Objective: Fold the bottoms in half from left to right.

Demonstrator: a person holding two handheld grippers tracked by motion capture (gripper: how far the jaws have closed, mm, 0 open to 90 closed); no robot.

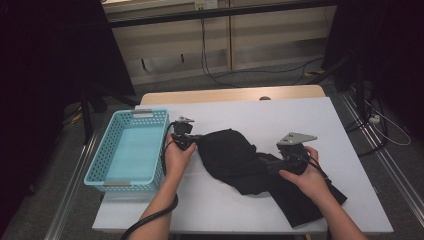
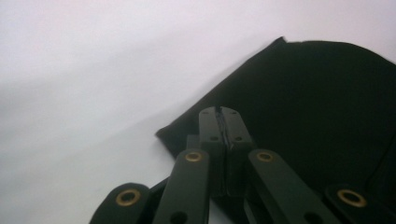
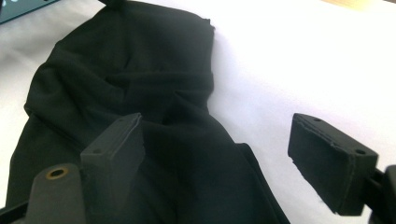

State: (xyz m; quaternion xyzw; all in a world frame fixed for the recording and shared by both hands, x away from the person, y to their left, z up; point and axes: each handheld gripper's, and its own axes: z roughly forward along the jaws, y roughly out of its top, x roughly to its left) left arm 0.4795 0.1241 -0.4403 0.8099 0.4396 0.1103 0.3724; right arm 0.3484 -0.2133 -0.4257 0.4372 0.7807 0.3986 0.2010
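**Black garment between two grippers**

The person's forearms enter at the near edge; the black garment (image 1: 250,165) lies rumpled on the white table (image 1: 300,120), right of the blue basket (image 1: 127,147); the left gripper (image 2: 219,122) is pressed together, pinching the cloth's left edge; the right gripper (image 3: 215,154) is spread wide over the cloth's right part, pads not pressing; the basket stands just beside the left hand (image 1: 177,157).

The garment (image 1: 235,160) is black cloth, matt and soft, creased in folds. The tabletop (image 1: 280,115) looks smooth, matt white, with a pale wood edge at the far side. The basket (image 1: 107,145) is glossy turquoise plastic, perforated in a lattice.
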